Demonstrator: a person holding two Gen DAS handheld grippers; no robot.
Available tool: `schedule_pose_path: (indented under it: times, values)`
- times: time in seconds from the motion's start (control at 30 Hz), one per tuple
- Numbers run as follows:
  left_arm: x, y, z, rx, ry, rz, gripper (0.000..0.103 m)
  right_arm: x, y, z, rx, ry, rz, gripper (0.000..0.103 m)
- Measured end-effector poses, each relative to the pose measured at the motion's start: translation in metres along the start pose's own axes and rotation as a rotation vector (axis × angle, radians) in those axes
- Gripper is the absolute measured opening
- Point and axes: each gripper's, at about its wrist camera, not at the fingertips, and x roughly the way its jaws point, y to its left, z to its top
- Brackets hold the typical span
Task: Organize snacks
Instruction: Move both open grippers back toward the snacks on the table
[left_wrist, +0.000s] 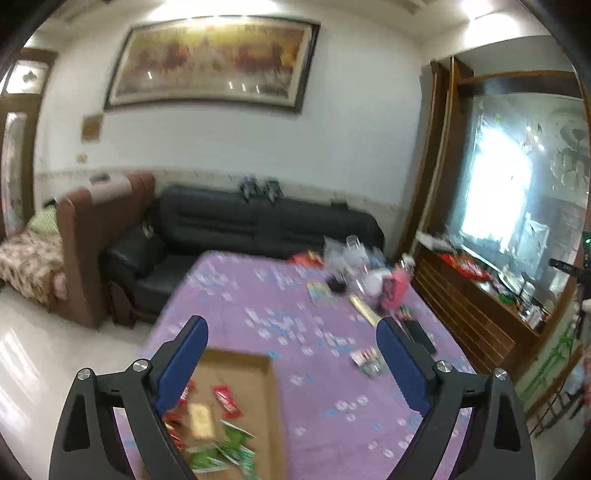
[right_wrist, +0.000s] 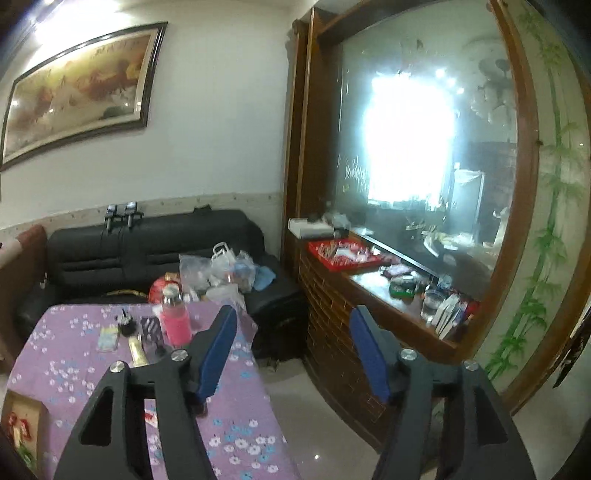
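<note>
A shallow cardboard box (left_wrist: 255, 363) sits on the purple flowered tablecloth (left_wrist: 258, 295), holding red, green and gold snack packets (left_wrist: 225, 398). My left gripper (left_wrist: 291, 328) is open and empty, raised above the box's far edge. A loose snack packet (left_wrist: 367, 360) lies on the cloth by its right finger. My right gripper (right_wrist: 293, 321) is open and empty, held past the table's right edge above the floor. The box also shows in the right wrist view (right_wrist: 26, 413) at the lower left.
A pink bottle (right_wrist: 175, 319), a gold tube (right_wrist: 138, 352), a black remote (left_wrist: 419, 334) and plastic bags (right_wrist: 218, 269) crowd the table's far end. A black sofa (left_wrist: 229, 229) stands behind. A wooden cabinet (right_wrist: 351, 325) with clutter stands to the right.
</note>
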Motion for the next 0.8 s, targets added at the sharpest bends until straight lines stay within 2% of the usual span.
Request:
schedule_pose_path:
  times: [0.07,0.3,0.37,0.47,0.67,0.8]
  values:
    - [0.023,-0.009,-0.012,-0.028,0.064,-0.041,0.095,0.020,0.012,-0.021,-0.003,0.044,0.035,0.066]
    - [0.106,-0.053,-0.065,-0.064,0.273,-0.177,0.094,0.116,0.121,-0.126,-0.144,0.265,0.218,0.066]
    - [0.125,-0.064,-0.078,-0.068,0.321,-0.199,0.094,0.139,0.147,-0.146,-0.167,0.326,0.265,0.065]
    - [0.148,-0.075,-0.098,-0.072,0.378,-0.213,0.094,0.175,0.200,-0.175,-0.216,0.419,0.334,0.047]
    - [0.171,-0.069,-0.122,-0.087,0.449,-0.199,0.094,0.231,0.296,-0.205,-0.202,0.566,0.438,0.046]
    - [0.173,-0.060,-0.127,-0.090,0.453,-0.178,0.094,0.262,0.343,-0.218,-0.198,0.626,0.428,0.046]
